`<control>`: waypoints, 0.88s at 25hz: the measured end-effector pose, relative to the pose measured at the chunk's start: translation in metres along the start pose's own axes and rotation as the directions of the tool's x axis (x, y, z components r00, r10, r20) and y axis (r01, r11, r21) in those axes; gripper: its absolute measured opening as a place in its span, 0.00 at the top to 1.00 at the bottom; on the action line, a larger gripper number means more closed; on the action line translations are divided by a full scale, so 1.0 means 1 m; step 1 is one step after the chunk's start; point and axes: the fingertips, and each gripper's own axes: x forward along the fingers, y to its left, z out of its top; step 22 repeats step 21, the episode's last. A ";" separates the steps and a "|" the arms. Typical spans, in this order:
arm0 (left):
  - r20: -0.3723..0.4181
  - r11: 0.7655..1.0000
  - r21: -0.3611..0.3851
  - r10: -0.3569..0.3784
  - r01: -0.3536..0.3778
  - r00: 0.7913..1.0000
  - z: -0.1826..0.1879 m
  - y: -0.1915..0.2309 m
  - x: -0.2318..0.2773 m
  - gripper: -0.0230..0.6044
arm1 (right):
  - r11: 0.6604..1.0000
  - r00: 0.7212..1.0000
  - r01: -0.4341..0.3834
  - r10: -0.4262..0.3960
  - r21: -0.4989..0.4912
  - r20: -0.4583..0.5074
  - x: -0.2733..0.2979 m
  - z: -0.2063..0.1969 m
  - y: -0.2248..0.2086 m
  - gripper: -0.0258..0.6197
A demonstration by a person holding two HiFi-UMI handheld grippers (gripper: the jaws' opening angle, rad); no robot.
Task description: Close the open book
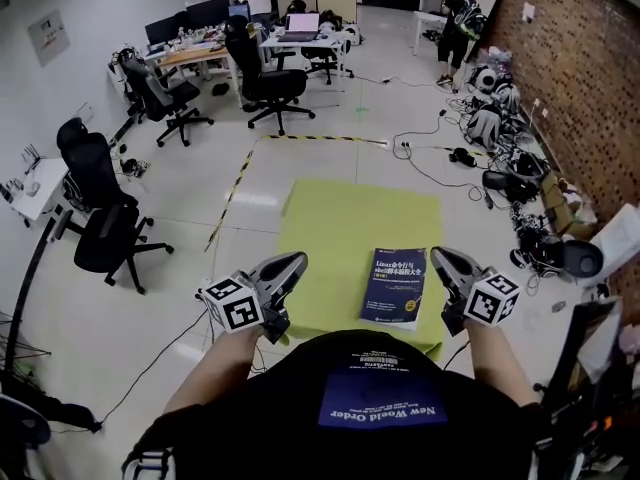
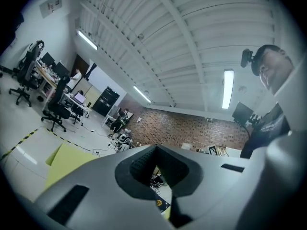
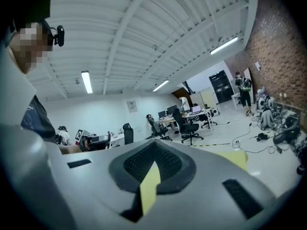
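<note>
A blue book [image 1: 394,286] lies closed, cover up, on the yellow-green table [image 1: 330,228], near its front right edge. My left gripper [image 1: 294,261] hovers above the table's front left corner, well to the left of the book, its jaws pressed together with nothing between them. Just past the book's right edge, my right gripper [image 1: 438,256] is also shut and empty. In the left gripper view the closed jaws [image 2: 155,147] point level across the room, and a sliver of the book [image 2: 160,203] shows below them. The right gripper view shows its shut jaws [image 3: 153,145] over the yellow table [image 3: 235,158].
Black office chairs [image 1: 110,233] stand left of the table, with desks [image 1: 200,53] and more chairs behind. Cables, bags and gear [image 1: 520,183] crowd the floor along the brick wall on the right. Striped tape [image 1: 235,183] marks the floor. A person [image 1: 458,28] stands far back.
</note>
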 end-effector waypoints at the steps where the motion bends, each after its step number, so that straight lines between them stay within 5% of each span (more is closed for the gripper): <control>1: 0.000 1.000 -0.001 0.000 0.000 1.000 -0.001 0.000 0.000 0.95 | 1.000 1.000 0.007 -0.007 -0.009 -0.007 0.000 -0.001 -0.001 0.98; 22: -0.024 0.998 -0.059 -0.026 0.025 0.999 -0.010 0.007 0.021 0.95 | 0.998 0.998 0.012 -0.015 -0.059 -0.054 -0.003 -0.006 -0.008 0.98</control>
